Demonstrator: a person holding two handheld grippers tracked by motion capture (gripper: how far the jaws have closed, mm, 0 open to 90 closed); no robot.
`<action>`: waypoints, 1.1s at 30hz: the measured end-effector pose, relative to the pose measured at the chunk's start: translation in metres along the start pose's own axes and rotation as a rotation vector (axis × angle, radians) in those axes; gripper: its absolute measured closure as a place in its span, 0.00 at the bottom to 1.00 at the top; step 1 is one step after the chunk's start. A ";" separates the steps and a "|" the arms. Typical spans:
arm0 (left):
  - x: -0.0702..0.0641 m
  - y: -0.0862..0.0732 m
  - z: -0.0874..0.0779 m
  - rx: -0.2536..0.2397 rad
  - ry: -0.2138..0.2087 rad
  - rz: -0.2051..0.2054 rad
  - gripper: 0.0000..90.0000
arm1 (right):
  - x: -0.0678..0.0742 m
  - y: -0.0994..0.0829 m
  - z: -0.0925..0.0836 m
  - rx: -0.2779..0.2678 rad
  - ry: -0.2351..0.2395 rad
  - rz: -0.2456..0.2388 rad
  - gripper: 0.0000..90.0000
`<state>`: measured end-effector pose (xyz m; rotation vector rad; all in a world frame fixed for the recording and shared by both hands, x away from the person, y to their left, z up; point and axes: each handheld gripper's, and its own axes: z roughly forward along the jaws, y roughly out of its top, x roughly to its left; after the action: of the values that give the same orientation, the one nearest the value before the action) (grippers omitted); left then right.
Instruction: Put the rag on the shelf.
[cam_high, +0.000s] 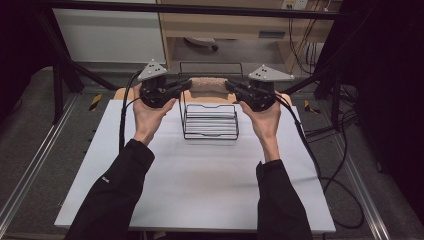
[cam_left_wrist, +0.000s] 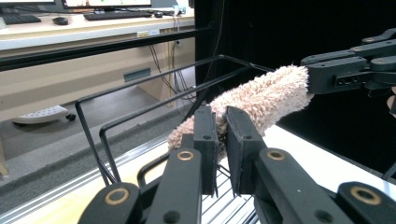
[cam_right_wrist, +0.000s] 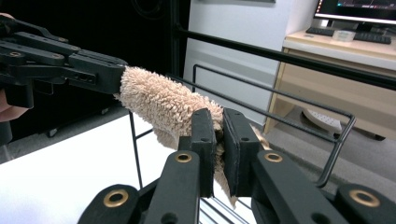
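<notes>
While my left gripper (cam_high: 184, 85) pinches one end of the beige towel (cam_high: 207, 84), upper centre of frame above the wire rack (cam_high: 210, 121), my right gripper (cam_high: 232, 86) clamps the other: soft, light, limp, so best held at the ends.

Lab, black frame rig (cam_high: 200, 9), desk with monitor (cam_right_wrist: 357, 9), keyboards (cam_left_wrist: 116, 15)

Black long sleeves (cam_high: 117, 192); black grippers (cam_high: 159, 90), brass pivot screws, grey three-cornered plates, black cables
</notes>
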<state>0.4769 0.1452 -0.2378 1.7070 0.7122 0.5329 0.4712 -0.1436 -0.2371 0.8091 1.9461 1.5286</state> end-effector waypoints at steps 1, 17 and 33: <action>0.000 -0.001 0.000 0.002 -0.003 0.001 0.92 | 0.000 -0.001 0.000 0.004 0.001 0.002 0.93; 0.009 0.019 -0.015 -0.013 0.003 -0.059 0.76 | 0.002 -0.007 0.001 0.052 0.012 -0.028 0.93; -0.002 0.007 0.011 0.154 -0.044 -0.043 1.00 | 0.001 -0.014 -0.001 0.082 0.043 -0.030 0.91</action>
<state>0.4840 0.1352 -0.2338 1.8362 0.7728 0.4178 0.4682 -0.1464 -0.2507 0.7834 2.0545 1.4684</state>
